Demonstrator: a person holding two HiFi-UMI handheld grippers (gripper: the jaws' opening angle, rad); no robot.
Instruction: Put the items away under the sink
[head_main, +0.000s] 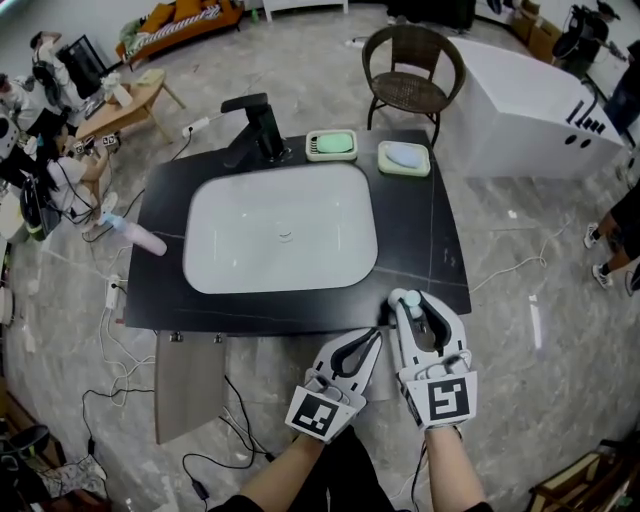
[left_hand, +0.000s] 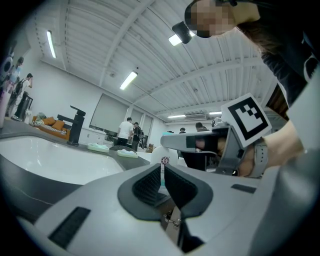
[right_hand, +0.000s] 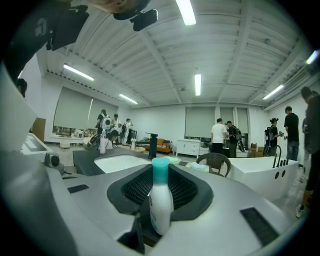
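Observation:
My right gripper (head_main: 414, 306) is shut on a small white bottle with a teal cap (head_main: 409, 299), held just over the front right edge of the black countertop (head_main: 440, 250). In the right gripper view the bottle (right_hand: 161, 207) stands upright between the jaws (right_hand: 161, 197). My left gripper (head_main: 372, 339) is beside it to the left, at the counter's front edge, jaws shut with nothing seen between them (left_hand: 162, 176). A white and pink bottle (head_main: 140, 237) lies at the counter's left edge. Below the counter's front left, a grey cabinet door (head_main: 188, 385) stands open.
A white basin (head_main: 280, 228) fills the counter's middle, with a black faucet (head_main: 262, 125) behind it. Two green soap dishes (head_main: 331, 144) (head_main: 404, 157) sit at the back. A wicker chair (head_main: 412, 70) and a white bathtub (head_main: 530, 100) stand beyond. Cables (head_main: 120, 370) trail on the floor at left.

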